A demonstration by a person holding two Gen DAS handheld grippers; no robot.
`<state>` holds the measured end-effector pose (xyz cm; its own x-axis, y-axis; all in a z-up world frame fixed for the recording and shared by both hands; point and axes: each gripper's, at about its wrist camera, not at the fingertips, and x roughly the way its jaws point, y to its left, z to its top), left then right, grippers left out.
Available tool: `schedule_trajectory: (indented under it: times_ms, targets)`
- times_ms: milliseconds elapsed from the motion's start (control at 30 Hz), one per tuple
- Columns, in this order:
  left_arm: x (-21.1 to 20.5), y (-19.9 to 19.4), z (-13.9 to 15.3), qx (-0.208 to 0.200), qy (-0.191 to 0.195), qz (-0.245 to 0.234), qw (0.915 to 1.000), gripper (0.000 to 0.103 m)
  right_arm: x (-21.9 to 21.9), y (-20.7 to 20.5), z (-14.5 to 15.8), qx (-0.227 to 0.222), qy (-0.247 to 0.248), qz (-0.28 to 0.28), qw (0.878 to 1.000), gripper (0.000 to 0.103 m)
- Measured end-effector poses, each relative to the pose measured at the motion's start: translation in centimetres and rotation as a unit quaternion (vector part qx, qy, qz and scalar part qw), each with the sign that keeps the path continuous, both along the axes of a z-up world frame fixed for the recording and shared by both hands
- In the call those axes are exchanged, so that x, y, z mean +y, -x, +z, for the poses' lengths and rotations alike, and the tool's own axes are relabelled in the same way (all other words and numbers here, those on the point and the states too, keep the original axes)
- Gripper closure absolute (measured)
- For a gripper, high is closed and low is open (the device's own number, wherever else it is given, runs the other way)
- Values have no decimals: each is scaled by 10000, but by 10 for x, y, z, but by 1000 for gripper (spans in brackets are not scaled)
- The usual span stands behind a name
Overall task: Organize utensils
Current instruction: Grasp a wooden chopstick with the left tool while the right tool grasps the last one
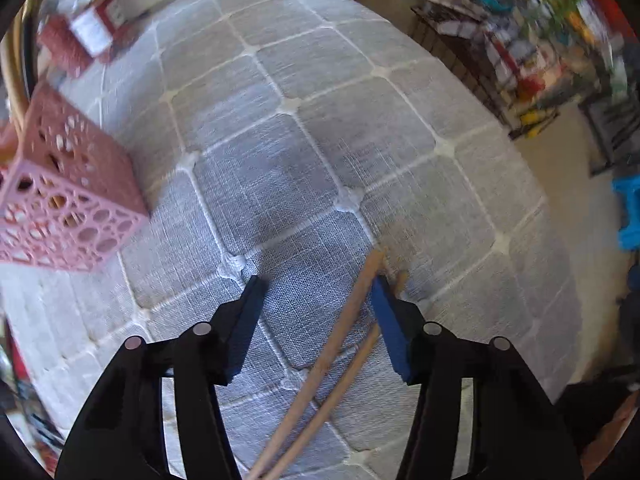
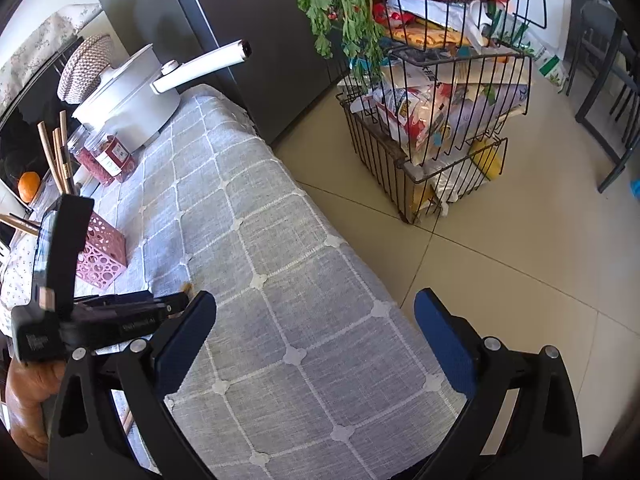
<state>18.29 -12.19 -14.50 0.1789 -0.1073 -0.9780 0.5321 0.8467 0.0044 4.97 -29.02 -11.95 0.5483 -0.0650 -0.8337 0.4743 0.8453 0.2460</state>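
- Covering the whole middle of the left-wrist frame, the grey checked tablecloth [image 1: 320,140] could snag and bunch under descending fingertips.
- Sitting at left edge, the pink perforated holder [image 1: 76,200] looks light; a careless insertion could tip it.
- Half-spread, the left gripper [image 1: 318,286] straddles two wooden chopsticks [image 1: 332,360] at lower centre, its right pad just beside them; closing off-centre may catch only one.
- Spread wide and empty, the right gripper [image 2: 314,306] hangs at lower centre.

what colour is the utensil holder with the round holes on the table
Pink. The perforated holder shows best in the left wrist view, at the left edge on the grey checked tablecloth.
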Motion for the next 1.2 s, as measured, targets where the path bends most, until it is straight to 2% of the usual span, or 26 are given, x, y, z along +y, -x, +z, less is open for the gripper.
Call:
schedule_trajectory:
  times_ms: [33, 67, 200, 333, 467, 600, 767, 833, 900, 1000, 1067, 1100, 1133, 1167, 1200]
  targets:
    - [-1, 2, 1, -9, 58, -89, 9999, 62, -1, 0, -1, 15, -53, -47, 10000, 6]
    - [0, 3, 1, -18, 65, -116, 9999, 63, -2, -1, -1, 26, -95, -74, 9999, 6]
    - [9, 4, 2, -104, 181, -149, 9997, 91, 1, -4, -4, 85, -202, -83, 9997, 6]
    - [34, 6, 4, -57, 538, 6, 9985, 96, 11, -11, -6, 148, -204, 2, 9997, 6]
    - [63, 21, 16, -259, 637, 209, 9974, 96, 28, -24, -12, 287, -312, 213, 9989, 6]
    - [107, 42, 45, -604, 935, 513, 9925, 96, 60, -44, -18, 461, -264, 667, 9964, 6]
    - [155, 73, 90, -1233, 1365, 953, 9783, 96, 110, -76, -13, 502, 182, 1409, 9886, 6]
    - [176, 87, 113, -1532, 1630, 1130, 9681, 96, 126, -87, -14, 582, 305, 1661, 9839, 7]
    - [188, 94, 128, -1745, 1816, 1251, 9597, 96, 142, -104, -20, 810, 190, 1981, 9766, 9]
    - [200, 98, 145, -1935, 2079, 1344, 9493, 96, 159, -125, -38, 1298, -59, 2193, 9670, 19]
    - [209, 100, 152, -2007, 2137, 1340, 9466, 96, 167, -132, -51, 1550, -99, 2274, 9613, 28]
    - [209, 101, 154, -2059, 2134, 1331, 9457, 96, 171, -135, -57, 1645, -105, 2342, 9581, 29]
    - [212, 101, 154, -2093, 2125, 1335, 9451, 96, 174, -136, -58, 1640, -30, 2353, 9580, 30]
    - [212, 101, 154, -2110, 2126, 1344, 9446, 96, 180, -136, -57, 1539, 179, 2377, 9589, 40]
    - [213, 100, 154, -2102, 2148, 1364, 9439, 96, 184, -135, -57, 1531, 336, 2387, 9584, 41]
